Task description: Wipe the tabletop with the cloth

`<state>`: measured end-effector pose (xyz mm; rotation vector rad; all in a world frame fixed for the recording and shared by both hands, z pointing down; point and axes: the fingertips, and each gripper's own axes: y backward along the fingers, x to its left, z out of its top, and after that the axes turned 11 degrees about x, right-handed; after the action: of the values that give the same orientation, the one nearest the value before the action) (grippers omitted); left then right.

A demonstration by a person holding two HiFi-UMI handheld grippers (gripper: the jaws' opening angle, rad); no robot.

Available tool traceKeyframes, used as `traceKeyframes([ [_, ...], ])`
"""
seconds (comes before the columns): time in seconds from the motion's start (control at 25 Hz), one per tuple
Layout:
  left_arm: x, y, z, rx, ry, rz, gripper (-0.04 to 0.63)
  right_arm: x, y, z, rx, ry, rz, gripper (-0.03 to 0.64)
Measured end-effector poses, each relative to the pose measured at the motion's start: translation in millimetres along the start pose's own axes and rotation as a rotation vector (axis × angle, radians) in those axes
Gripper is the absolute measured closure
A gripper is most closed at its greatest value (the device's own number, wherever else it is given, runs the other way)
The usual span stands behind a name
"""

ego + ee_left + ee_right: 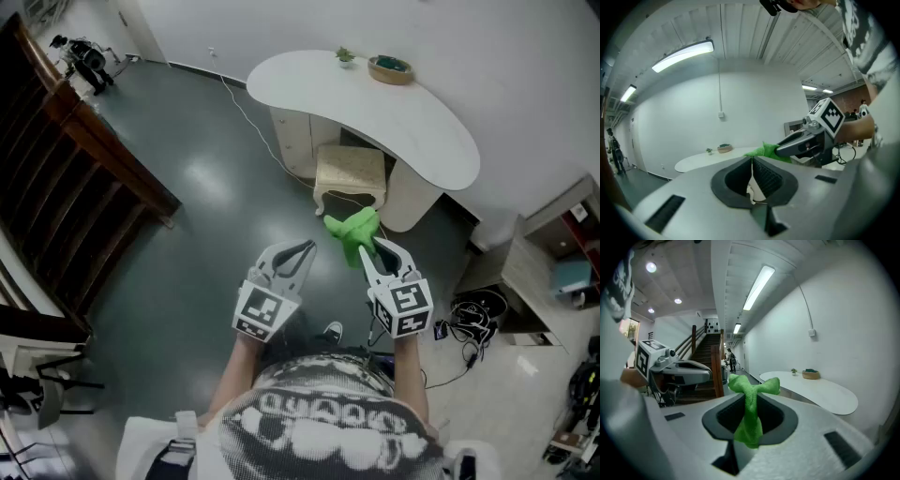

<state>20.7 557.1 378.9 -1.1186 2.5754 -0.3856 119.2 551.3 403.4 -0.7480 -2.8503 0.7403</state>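
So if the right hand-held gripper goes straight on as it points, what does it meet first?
Way looks free nearby: the right hand-held gripper, shut on the green cloth, aims left of the white table, toward the corridor. Depth unclear.

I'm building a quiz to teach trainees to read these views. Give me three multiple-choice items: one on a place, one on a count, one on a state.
1. Where is the green cloth?
A. in the left gripper
B. in the right gripper
C. on the white table

2. How many things stand on the white table?
A. none
B. two
C. five

3. How do the left gripper's jaws stand?
A. together, nothing between them
B. wide apart
C. shut on the green cloth

Answers:
1 B: the right gripper view shows the cloth pinched between its jaws.
2 B: only a bowl and a small plant stand at the far end.
3 A: the left gripper view shows the jaws meeting, empty.
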Motion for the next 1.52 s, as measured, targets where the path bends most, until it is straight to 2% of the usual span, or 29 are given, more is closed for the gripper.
traceKeyframes([
  [0.52, 4.1, -18.3, -0.2, 0.016, 0.008, -0.010, 0.586, -12.9, -17.4, -4.0, 0.012, -0.032, 0.017, 0.540],
  [0.76, 21.5, -28.3, -6.8, 0.038, 0.019, -0.007, 0.586, -15.8, -41.1, -0.8, 0.032, -0.044, 0.038, 0.540],
  [1.12, 86.3, -29.6, -23.8, 0.061, 0.037, -0.012, 0.586, 3.1, -100.8, 21.7, 0.075, -0.049, 0.061, 0.540],
  [1.52, 191.8, -38.1, -28.5, 0.073, 0.004, -0.035, 0.586, 14.2, -190.6, 80.3, 0.085, -0.072, 0.039, 0.539],
])
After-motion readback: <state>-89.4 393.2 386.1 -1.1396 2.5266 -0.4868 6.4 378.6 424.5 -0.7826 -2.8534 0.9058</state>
